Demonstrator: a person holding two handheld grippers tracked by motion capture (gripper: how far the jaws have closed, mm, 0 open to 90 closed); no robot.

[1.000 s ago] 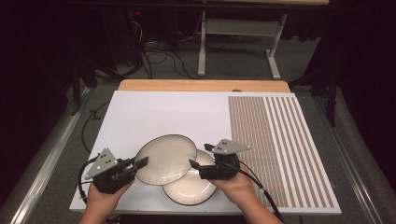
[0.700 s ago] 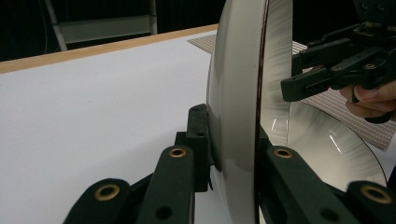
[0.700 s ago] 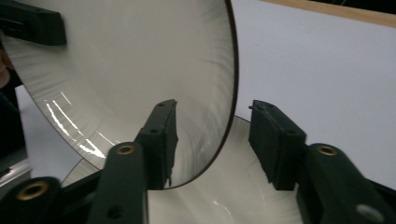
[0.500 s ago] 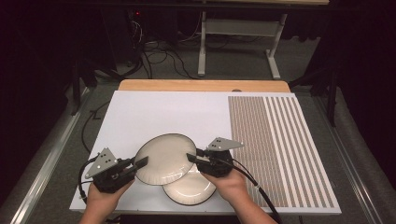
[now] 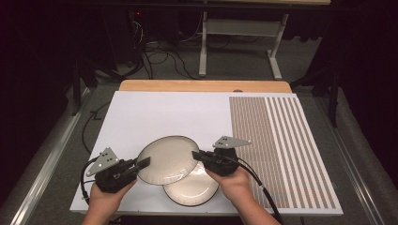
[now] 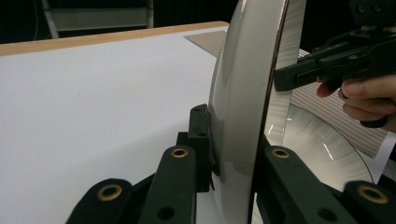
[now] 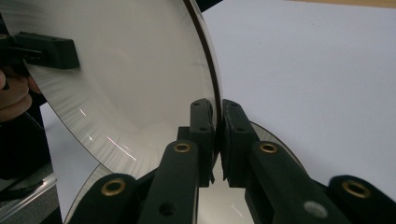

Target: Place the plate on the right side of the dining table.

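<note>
A cream plate with a dark rim point(image 5: 168, 161) is held tilted between both grippers, overlapping a second similar plate point(image 5: 192, 190) that lies on the white board. My left gripper point(image 5: 143, 163) is shut on the upper plate's left rim, and my right gripper point(image 5: 196, 154) is shut on its right rim. In the left gripper view the rim point(image 6: 243, 116) stands edge-on between the jaws, with the right gripper point(image 6: 327, 70) beyond it and the lower plate point(image 6: 317, 144) underneath. In the right gripper view the pads point(image 7: 203, 135) pinch the upper plate point(image 7: 130, 84).
The white board point(image 5: 155, 112) covers the table, with a brown striped mat point(image 5: 281, 145) over its right side and a wooden edge point(image 5: 202, 86) at the far end. A desk frame point(image 5: 239, 42) and cables stand on the floor beyond.
My right gripper has shifted a little left and away from me onto the upper plate's right rim. The left gripper and the plates have hardly moved.
</note>
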